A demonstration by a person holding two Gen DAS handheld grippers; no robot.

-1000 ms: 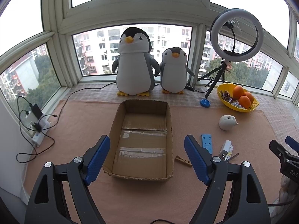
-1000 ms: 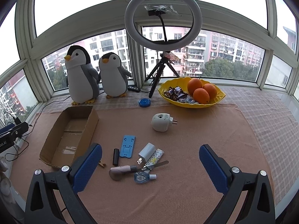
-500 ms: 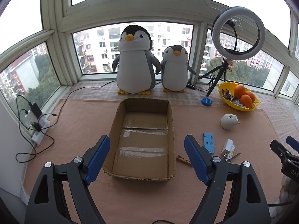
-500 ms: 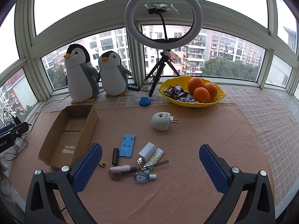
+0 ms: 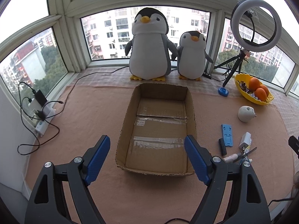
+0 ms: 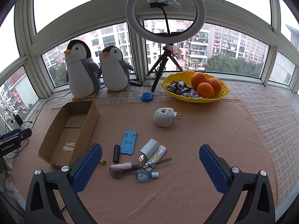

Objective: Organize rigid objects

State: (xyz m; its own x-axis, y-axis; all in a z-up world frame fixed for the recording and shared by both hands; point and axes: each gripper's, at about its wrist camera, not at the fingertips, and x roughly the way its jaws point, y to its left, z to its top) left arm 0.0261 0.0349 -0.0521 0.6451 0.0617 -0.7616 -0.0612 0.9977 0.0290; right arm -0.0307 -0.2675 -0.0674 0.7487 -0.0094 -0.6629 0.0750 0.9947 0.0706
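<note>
Cardboard box [image 5: 158, 128] lies empty on the peach cloth [image 5: 84, 115], straight ahead between the wide-spread fingers of the left gripper [image 5: 147, 158]. Right gripper [image 6: 150, 166], likewise agape and holding nothing, hovers above the blue phone stand [image 6: 129, 142], white charger [image 6: 148, 148] and small bottle [image 6: 145, 175] beside the box.

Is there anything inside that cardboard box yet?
No. In the left wrist view the cardboard box shows only its bare taped bottom, while the small items such as the blue phone stand lie outside it on the cloth.

Soft overcast daylight from the windows [image 5: 145, 37] (sky blown out), sharp focus, bowed fisheye edges
</note>
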